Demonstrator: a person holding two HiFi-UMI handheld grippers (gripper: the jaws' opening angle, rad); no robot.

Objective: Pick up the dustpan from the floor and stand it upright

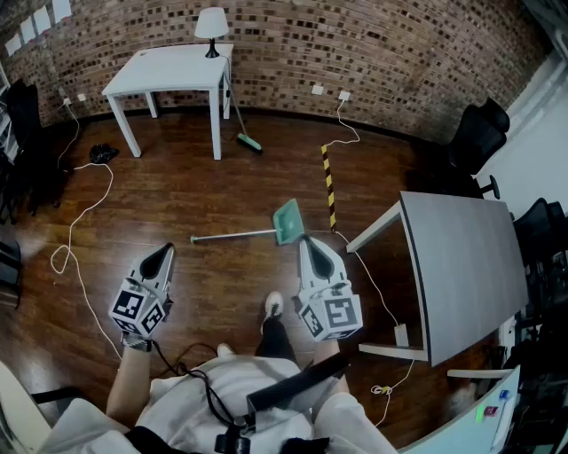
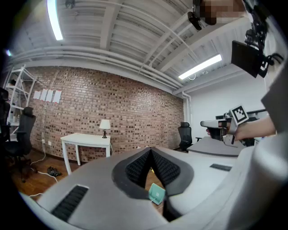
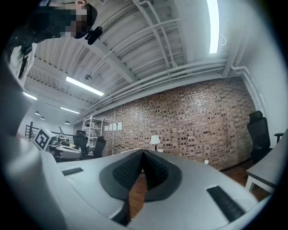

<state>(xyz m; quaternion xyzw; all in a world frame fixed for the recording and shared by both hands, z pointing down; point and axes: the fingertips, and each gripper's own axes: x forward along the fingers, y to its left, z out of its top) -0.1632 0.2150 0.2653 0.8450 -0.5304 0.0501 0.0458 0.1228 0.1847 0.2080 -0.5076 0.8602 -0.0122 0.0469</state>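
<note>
Head view: dustpan (image 1: 287, 222) lies flat just beyond right hand-held gripper (image 1: 307, 242).

White table (image 1: 169, 71) against brick wall (image 1: 373, 44), lamp (image 1: 211, 25) on its far right corner, broom (image 1: 251, 142) leaning beside; grey desk (image 1: 470, 266) at right.

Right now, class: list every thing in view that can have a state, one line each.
dustpan: lying flat on the floor, untouched
left gripper: shut, empty
right gripper: shut, empty
broom: leaning against the white table
lamp: upright on that table
</note>
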